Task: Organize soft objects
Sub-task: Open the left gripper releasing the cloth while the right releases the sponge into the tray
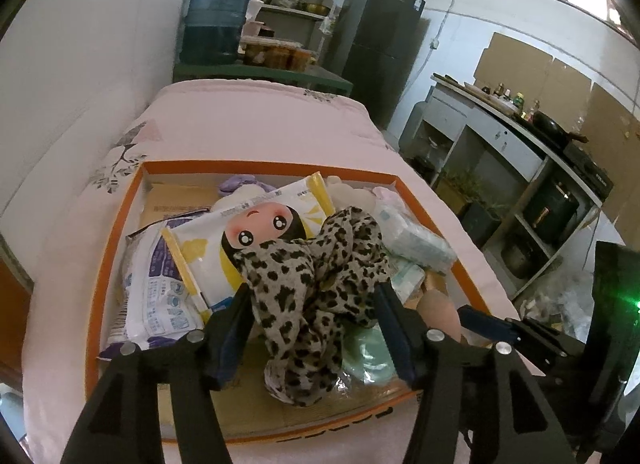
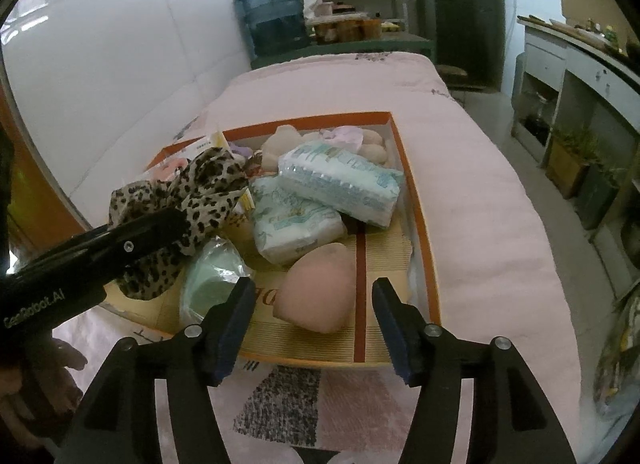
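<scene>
An orange-rimmed box (image 1: pixel 116 232) on a pink bed holds soft things. A leopard-print scarf (image 1: pixel 316 288) lies bunched over a doll (image 1: pixel 264 224) with a pink face. My left gripper (image 1: pixel 314 296) is open, its fingers on either side of the scarf; it also shows in the right wrist view (image 2: pixel 160 224). My right gripper (image 2: pixel 314 292) is open and empty above the box's near edge (image 2: pixel 304 362), around a pink sponge (image 2: pixel 316 296). Tissue packs (image 2: pixel 340 180) and a green wrapped item (image 2: pixel 212 284) lie in the box too.
The pink bed cover (image 2: pixel 480 224) stretches right of the box. A white wall (image 2: pixel 120 64) runs on the left. A blue water jug (image 1: pixel 216 20), shelves and a dark fridge (image 1: pixel 376 48) stand beyond the bed. A kitchen counter (image 1: pixel 520 132) is at right.
</scene>
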`<state>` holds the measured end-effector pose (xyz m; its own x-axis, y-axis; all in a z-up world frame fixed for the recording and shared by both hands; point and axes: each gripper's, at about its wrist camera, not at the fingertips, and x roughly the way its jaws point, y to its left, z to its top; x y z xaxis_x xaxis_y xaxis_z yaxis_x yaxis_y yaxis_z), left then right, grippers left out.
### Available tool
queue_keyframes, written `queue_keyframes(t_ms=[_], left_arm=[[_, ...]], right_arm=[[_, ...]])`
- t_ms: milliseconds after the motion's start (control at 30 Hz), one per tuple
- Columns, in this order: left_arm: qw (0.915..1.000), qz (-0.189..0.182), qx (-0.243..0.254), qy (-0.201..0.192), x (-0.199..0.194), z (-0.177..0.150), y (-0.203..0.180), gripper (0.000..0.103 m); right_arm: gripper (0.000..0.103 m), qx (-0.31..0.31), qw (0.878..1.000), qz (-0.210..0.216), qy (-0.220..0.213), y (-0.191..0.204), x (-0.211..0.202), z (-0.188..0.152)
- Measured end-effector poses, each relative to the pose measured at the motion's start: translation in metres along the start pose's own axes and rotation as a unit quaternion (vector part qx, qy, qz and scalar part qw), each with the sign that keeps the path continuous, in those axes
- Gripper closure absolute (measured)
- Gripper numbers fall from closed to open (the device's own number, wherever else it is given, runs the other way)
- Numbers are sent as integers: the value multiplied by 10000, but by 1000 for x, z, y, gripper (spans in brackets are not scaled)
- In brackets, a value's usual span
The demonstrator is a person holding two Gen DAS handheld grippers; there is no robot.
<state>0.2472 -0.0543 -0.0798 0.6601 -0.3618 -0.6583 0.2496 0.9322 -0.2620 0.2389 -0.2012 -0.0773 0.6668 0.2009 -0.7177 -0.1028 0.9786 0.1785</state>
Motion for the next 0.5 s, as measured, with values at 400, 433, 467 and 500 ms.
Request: queue_keyframes(t_ms=[400, 433, 467, 500], left_arm=[[9991, 89, -77, -403, -25, 4, 2, 35], [9991, 91, -73, -406, -26, 4, 1, 35], [9991, 91, -71, -407, -27, 5, 0, 35], [9991, 92, -67, -416, -29, 5, 0, 35]], right_arm=[[40, 52, 9999, 17, -147, 0, -19, -3], [40, 52, 9999, 23, -150, 0, -20, -4], [40, 52, 9999, 26, -156, 1, -22, -4], [40, 49, 9998, 28, -165, 1, -23, -4]])
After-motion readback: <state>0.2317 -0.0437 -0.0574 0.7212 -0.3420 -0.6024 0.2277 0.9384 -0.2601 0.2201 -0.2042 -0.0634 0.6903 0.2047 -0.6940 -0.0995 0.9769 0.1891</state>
